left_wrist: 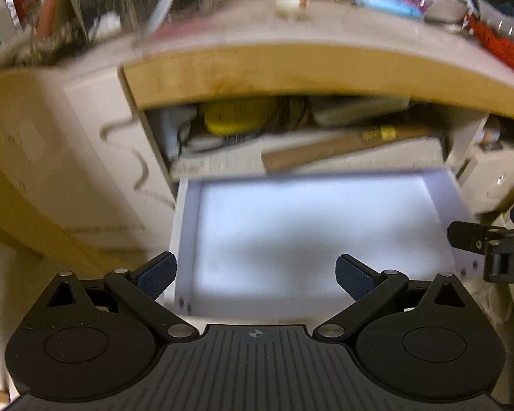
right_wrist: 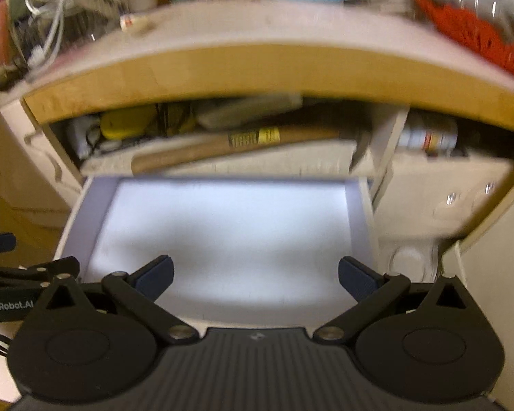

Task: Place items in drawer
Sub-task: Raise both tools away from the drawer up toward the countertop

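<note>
A white drawer [left_wrist: 185,239] stands pulled out below the desk top, and its inside looks empty; it also shows in the right wrist view [right_wrist: 85,219]. My left gripper [left_wrist: 256,277] is open and empty, just in front of and above the drawer's near edge. My right gripper [right_wrist: 256,275] is open and empty over the same drawer; part of it shows at the right edge of the left wrist view [left_wrist: 490,243]. Both views are blurred.
An upper open compartment holds a yellow object [left_wrist: 236,116], a wooden-handled tool [left_wrist: 325,147] and cables. The desk top [left_wrist: 291,65] carries bottles, boxes, a red mesh item [right_wrist: 469,41] and white cables [right_wrist: 51,17]. A second compartment [right_wrist: 428,137] is to the right.
</note>
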### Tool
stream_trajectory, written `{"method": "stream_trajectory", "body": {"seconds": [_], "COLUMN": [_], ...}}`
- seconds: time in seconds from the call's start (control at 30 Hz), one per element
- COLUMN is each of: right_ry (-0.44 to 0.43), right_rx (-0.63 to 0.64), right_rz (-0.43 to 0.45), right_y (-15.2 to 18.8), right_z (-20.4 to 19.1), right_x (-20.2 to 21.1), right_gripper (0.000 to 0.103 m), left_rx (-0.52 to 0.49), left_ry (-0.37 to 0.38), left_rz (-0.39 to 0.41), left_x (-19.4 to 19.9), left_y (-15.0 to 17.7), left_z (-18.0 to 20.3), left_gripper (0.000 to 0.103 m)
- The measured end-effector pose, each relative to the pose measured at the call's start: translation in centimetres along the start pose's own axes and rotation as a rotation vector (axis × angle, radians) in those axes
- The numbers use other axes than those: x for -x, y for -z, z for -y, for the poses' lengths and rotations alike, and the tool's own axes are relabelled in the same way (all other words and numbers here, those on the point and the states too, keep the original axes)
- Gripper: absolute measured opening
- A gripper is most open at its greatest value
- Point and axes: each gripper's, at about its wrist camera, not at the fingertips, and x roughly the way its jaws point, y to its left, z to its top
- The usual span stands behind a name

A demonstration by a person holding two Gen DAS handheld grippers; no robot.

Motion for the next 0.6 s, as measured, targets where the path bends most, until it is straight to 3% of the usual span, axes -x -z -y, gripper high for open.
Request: {"method": "stream_trajectory", "body": {"seconds": [0.2, 0.6], "right_ry": [0.003, 0.006], "right_rx": [0.045, 0.095], "right_rz": [0.124, 0.389], "right_y": [-1.3, -3.9], "right_z": [-0.7, -1.8], "right_x": [2.0, 7.0], "right_gripper": [0.103, 0.103], "left_rx": [-0.019, -0.007], "left_ry": [-0.002, 0.023], "left_rz": [0.140, 0.316], "left_x": [2.1, 4.8], "left_y": [-1.8, -3.5], "left_z": [0.4, 0.2], "left_gripper": [0.102, 0.103]}}
